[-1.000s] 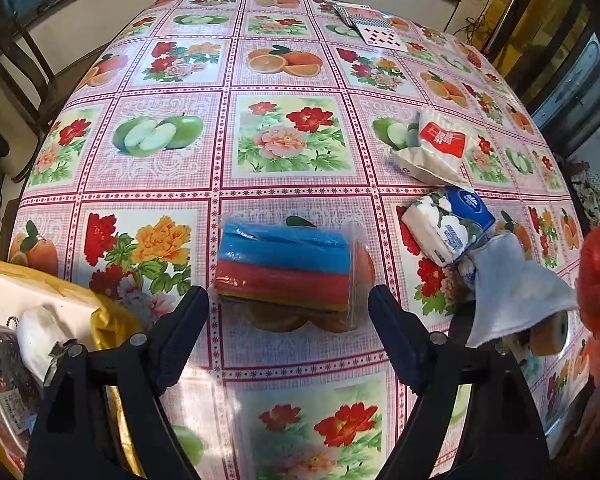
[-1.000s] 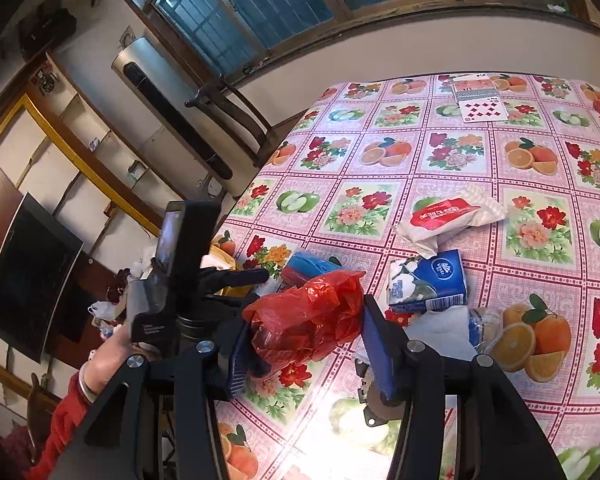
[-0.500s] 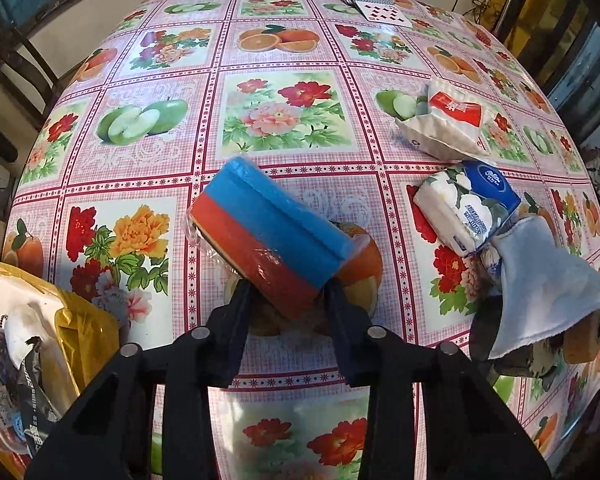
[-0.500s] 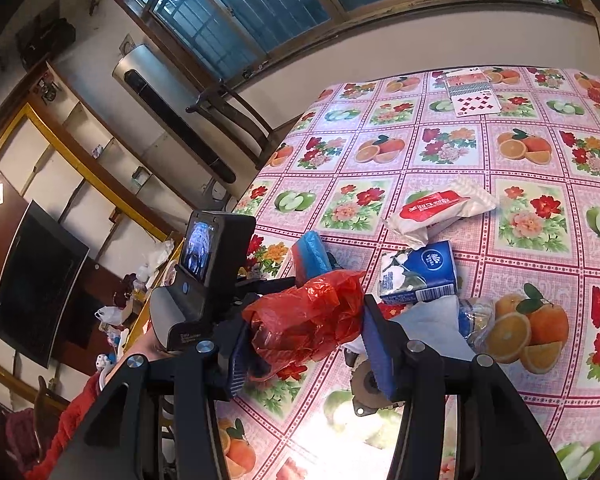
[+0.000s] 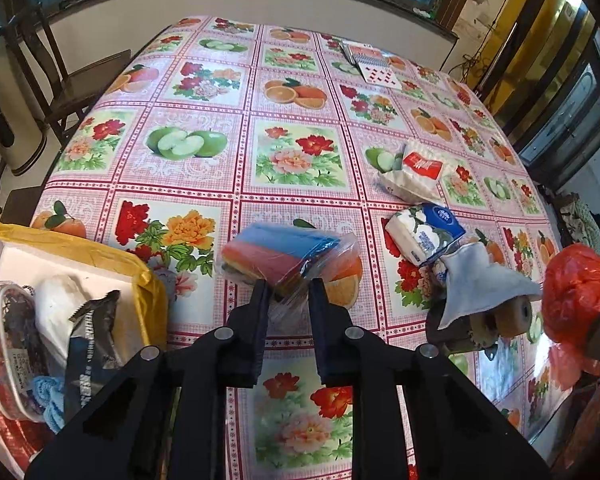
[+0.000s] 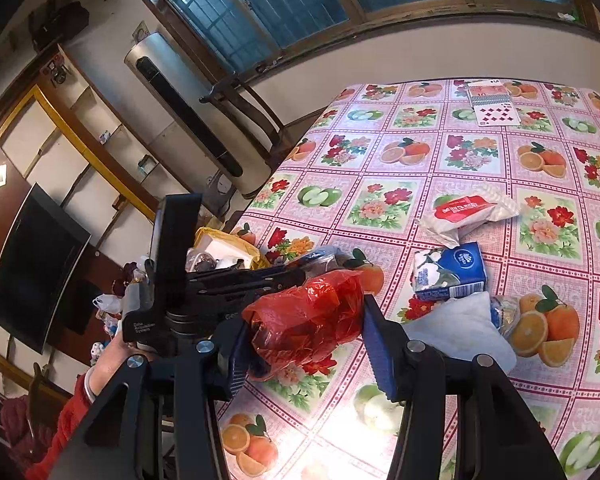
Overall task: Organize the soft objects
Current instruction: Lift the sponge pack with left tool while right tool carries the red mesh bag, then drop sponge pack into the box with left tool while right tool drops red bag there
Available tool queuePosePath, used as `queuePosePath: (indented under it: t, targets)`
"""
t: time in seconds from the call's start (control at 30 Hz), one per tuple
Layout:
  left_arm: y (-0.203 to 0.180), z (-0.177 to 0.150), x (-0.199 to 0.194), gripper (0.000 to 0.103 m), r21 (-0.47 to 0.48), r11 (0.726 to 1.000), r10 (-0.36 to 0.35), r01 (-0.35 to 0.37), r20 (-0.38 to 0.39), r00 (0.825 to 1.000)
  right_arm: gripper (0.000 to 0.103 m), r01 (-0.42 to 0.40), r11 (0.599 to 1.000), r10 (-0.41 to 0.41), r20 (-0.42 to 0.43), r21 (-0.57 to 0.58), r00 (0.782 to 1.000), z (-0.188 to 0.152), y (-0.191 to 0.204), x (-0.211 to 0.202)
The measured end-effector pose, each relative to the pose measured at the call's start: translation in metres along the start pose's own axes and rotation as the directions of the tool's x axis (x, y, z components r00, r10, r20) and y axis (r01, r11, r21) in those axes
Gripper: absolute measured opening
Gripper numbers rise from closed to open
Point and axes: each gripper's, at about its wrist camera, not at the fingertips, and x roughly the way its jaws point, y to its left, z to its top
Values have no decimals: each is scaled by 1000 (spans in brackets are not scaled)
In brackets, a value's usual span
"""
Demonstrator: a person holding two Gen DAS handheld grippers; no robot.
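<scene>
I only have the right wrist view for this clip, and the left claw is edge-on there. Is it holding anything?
Observer: Yes. The left wrist view shows the left claw shut on the wrapper end of a plastic-wrapped blue and red pack.
Operator: What's inside the yellow-lined box?
Observer: The box holds a black packet, a white bundle and a clear tub.
Operator: Anything under the white cloth?
Observer: A round tan object pokes out beneath the white cloth.
</scene>
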Motion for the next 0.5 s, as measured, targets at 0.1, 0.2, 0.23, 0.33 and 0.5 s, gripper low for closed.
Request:
queuePosePath:
  t: [0.1, 0.2, 0.23, 0.33, 0.5]
  targets:
    - [10, -3, -7, 15, -17, 1000, 0, 0, 7, 1000, 52, -9, 1000, 9, -2, -7, 1000, 2, 11, 4]
    - [20, -6, -8, 14, -37, 999, -6, 7, 14, 1000, 52, -15, 1000, 15, -3, -21, 1000, 0, 20, 6]
    - [23, -7, -9, 13, -47, 999, -13, 14, 17, 1000, 52, -17, 1000, 16, -6, -24, 1000, 0, 22, 6]
    - [27, -10, -17, 12, -59, 997, -40, 42, 32, 999, 52, -16, 999, 16, -13, -29, 1000, -1, 27, 8]
    - [36, -9, -52, 12, -64, 995, -64, 71, 99, 993, 52, -23, 999, 23, -12, -41, 1000, 0, 35, 9]
